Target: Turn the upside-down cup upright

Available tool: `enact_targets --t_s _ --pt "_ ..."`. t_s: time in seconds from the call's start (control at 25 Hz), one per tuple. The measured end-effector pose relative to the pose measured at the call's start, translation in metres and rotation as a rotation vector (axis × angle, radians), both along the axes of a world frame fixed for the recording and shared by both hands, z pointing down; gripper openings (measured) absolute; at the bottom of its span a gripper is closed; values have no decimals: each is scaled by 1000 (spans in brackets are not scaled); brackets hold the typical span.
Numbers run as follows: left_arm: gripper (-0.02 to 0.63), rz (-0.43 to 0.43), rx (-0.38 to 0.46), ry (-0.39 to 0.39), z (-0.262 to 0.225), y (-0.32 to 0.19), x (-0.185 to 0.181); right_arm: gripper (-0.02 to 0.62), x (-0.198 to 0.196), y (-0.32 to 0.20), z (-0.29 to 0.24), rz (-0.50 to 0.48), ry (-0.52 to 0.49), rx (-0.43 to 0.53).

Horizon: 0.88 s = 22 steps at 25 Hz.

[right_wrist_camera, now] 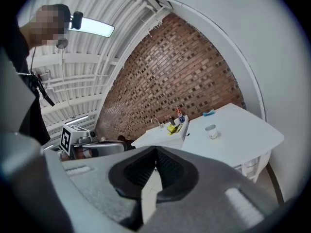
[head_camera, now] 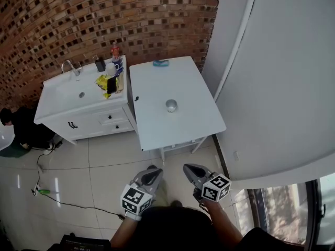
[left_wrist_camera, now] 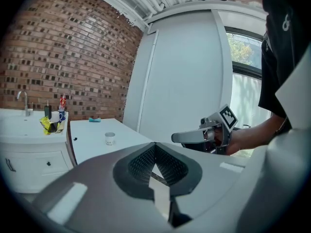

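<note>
— One cup (head_camera: 171, 105) is to be seen; where is it set?

— It is set near the middle of the table (head_camera: 152, 129), well apart from every edge and alone there. Whether its mouth is down cannot be made out from so far; that is taken from the task.

— Why might it be put there?

— Probably so that it can be reached from the near or right edge with nothing knocked. Room is left around it for tipping it and setting it down again.

— What else is carried by the table?

— A blue thing (head_camera: 160, 63) is laid at the far edge and a small dark thing (head_camera: 136, 98) at the left edge, both well clear of the cup.

— And the grippers?

— The left gripper (head_camera: 153, 171) and the right gripper (head_camera: 188, 168) are held side by side over the floor, well short of the near edge. Both pairs of jaws are pressed together, with nothing between them.

— Why are they held so?

— The approach is judged not yet made. The cup is untouched, and the jaws would have to be spread before its wall could be taken.

— And beyond the table?

— A sink cabinet (head_camera: 63, 101) is stood against the left edge, with bottles (head_camera: 111, 69) crowded at its corner nearest the table. A wide sweep on that side is best avoided.
</note>
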<state>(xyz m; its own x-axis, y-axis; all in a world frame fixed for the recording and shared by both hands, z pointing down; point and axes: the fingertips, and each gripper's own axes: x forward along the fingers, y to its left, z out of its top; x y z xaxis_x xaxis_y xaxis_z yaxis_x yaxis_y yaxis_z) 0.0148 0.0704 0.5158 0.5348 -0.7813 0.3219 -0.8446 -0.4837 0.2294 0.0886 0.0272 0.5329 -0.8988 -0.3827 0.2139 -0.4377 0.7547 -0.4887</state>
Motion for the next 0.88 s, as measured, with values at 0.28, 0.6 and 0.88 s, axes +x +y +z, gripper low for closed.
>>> enact_targets --t_s 0.28,0.6,0.88 --pt "15 -21 -4 15 2 54 11 -12 16 58 -12 -12 -21 11" --pt "15 -19 22 25 -8 85 33 -12 33 99 -28 -25 19 84" --pt "15 -11 46 22 -20 104 41 -12 30 128 -37 -51 66 165"
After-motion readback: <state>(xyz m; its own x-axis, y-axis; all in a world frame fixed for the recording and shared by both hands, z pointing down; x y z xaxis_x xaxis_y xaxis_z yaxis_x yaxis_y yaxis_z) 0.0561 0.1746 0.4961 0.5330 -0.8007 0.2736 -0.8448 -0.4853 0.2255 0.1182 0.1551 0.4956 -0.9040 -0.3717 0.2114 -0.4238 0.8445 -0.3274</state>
